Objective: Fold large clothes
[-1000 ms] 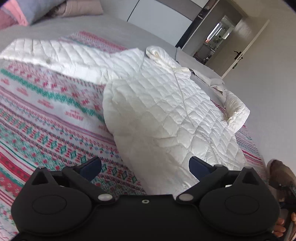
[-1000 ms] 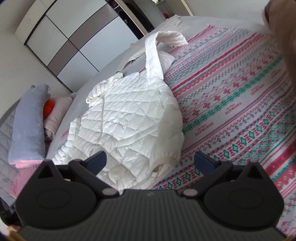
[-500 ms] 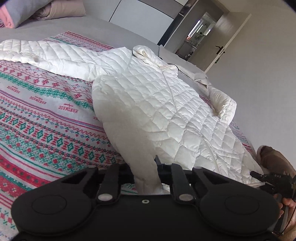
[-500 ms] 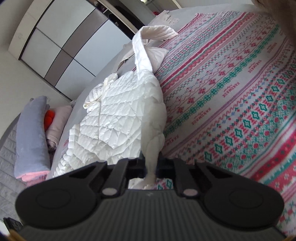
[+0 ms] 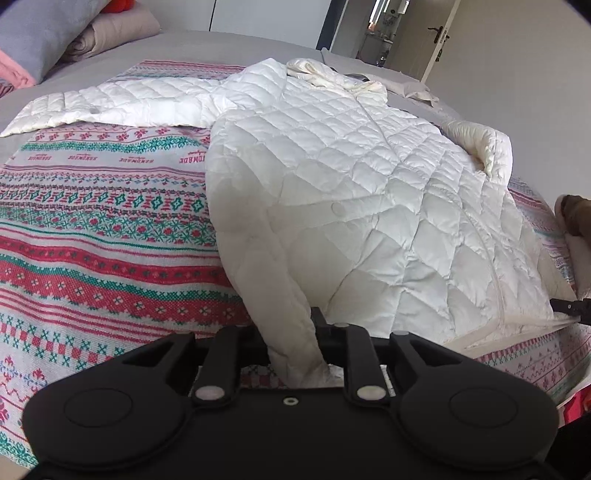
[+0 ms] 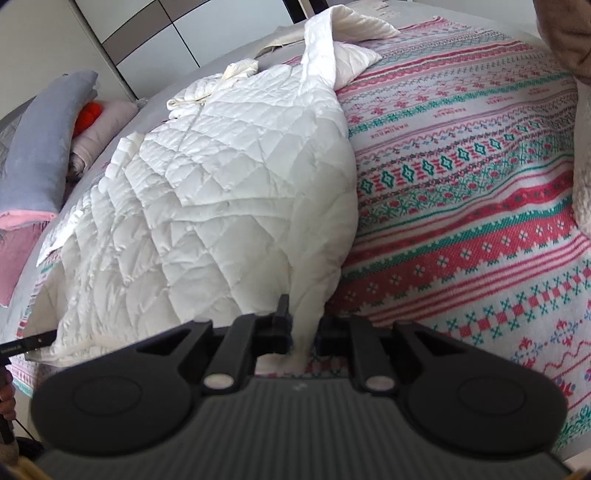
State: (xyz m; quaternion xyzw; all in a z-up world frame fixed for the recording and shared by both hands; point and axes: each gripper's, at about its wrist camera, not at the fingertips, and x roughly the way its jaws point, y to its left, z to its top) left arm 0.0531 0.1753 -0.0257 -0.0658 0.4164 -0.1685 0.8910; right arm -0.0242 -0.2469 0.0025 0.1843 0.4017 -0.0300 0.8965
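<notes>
The left gripper pinches the white quilted jacket's hem corner, jaws opening slightly; the jacket spreads toward 12 o'clock on the patterned blanket. The right gripper likewise pinches the opposite corner, jaws opening.

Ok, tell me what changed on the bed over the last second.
Both grippers went from wide open to pinching the white quilted jacket: the left gripper on one bottom corner, the right gripper on the other, pulling the hem up into ridges. Their fingers are easing open slightly, fabric still clamped. Sleeves, patterned blanket and pillows stayed put.
</notes>
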